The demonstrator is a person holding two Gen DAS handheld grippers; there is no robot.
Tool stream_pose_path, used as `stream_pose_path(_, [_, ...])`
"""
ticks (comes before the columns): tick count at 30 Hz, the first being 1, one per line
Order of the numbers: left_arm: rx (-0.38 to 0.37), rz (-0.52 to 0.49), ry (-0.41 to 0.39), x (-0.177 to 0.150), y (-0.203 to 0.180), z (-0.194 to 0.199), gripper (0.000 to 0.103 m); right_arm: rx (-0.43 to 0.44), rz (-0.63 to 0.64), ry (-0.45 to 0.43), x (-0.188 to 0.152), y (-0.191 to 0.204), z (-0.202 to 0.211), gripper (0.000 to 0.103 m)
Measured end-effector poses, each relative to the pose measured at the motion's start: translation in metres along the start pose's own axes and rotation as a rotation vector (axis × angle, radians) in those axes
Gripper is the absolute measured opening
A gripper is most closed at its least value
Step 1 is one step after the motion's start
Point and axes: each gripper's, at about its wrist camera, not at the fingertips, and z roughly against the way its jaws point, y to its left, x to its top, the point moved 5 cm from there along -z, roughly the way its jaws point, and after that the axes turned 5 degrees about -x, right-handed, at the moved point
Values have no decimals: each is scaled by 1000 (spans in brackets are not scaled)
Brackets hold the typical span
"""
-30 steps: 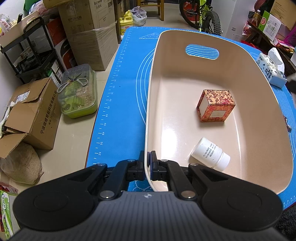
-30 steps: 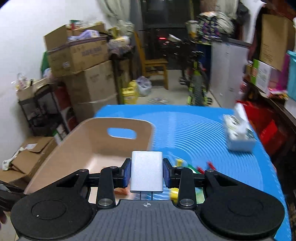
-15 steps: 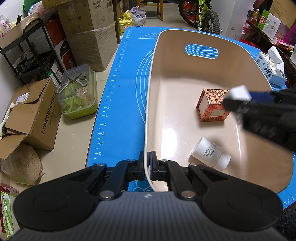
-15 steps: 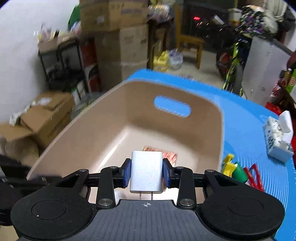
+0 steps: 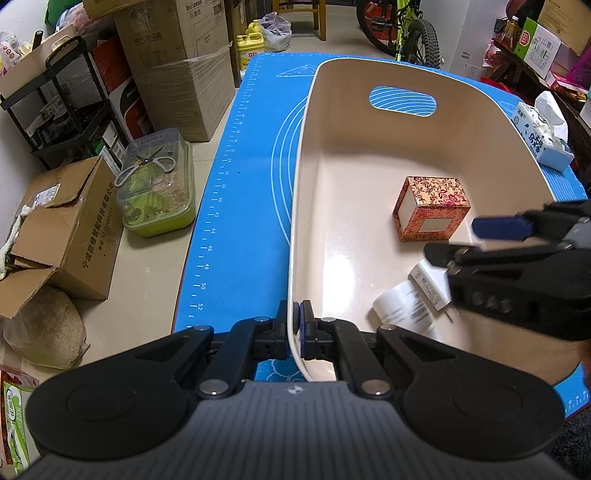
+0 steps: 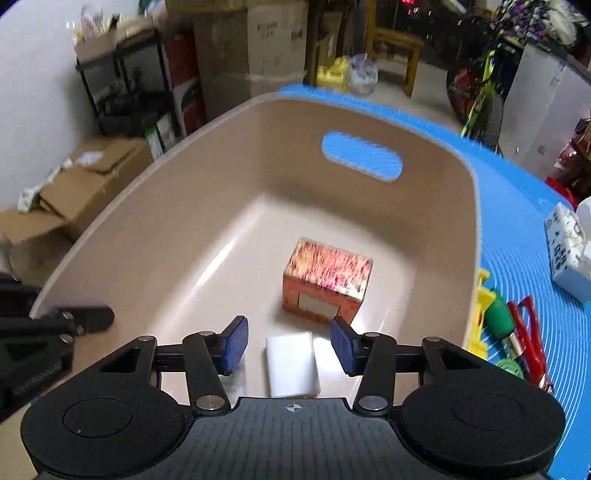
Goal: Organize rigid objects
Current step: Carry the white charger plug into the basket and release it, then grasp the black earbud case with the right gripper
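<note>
Room: cluttered storage space with stacked cardboard boxes (image 5: 177, 62), a black rack (image 5: 55, 103) and a bicycle (image 5: 402, 26). Work surface: blue mat (image 5: 236, 206), ruled along its edge. On it, a beige bin (image 5: 317, 122) holding a floral box (image 5: 432, 206), a white bottle (image 5: 402, 308) and a white charger (image 6: 291, 363). Left gripper (image 5: 294, 328): clamped on the bin's near rim. Right gripper (image 6: 288, 343): jaws opening, charger lying loose beneath them.

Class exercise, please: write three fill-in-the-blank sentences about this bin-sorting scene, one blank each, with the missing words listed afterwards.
1. The left gripper is shut on the rim of the beige ____.
2. The right gripper has jaws that are ____, its pads clear of the white charger.
3. The floral patterned box sits ____ the bin.

Missing words: bin; opening; inside
</note>
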Motion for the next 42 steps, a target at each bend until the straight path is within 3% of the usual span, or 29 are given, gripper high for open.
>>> stream_pose_path(8, [0,1,1,1,0,0,7,-23,-60,-168,13,-40,52,61])
stream_pose_path(17, [0,2,1,1,0,0,7,-140,-159,-256,2,-113,79,64])
stream_pose_path(26, [0,1,1,1,0,0,7,-152,-237,-179,-47,-155,48,66])
stream_pose_path(33, [0,-4,3,1,0,0,7,-129,-214,-115,-72,-146,12,69])
stream_pose_path(42, [0,-6,3,1,-1,0,7,-123,-175,-67,-77,-128,-28,68])
